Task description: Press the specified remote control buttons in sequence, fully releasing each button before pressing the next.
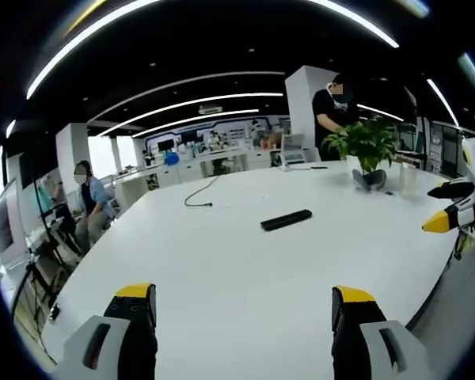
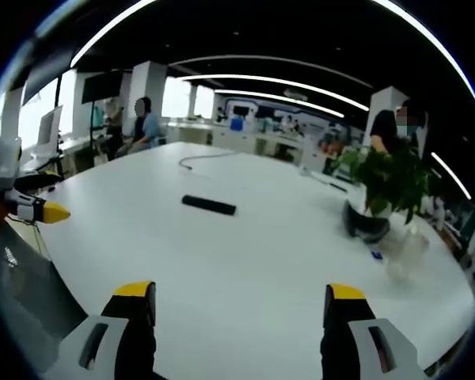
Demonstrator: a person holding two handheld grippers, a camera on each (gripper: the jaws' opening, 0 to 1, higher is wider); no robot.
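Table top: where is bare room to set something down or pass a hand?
Bare table lies between the left gripper and the remote, and beyond the remote toward the cable. It is crowded by the potted plant, with small items beside it.

Left tongs [image 1: 244, 305] and right tongs [image 2: 241, 301] gape wide (both empty).
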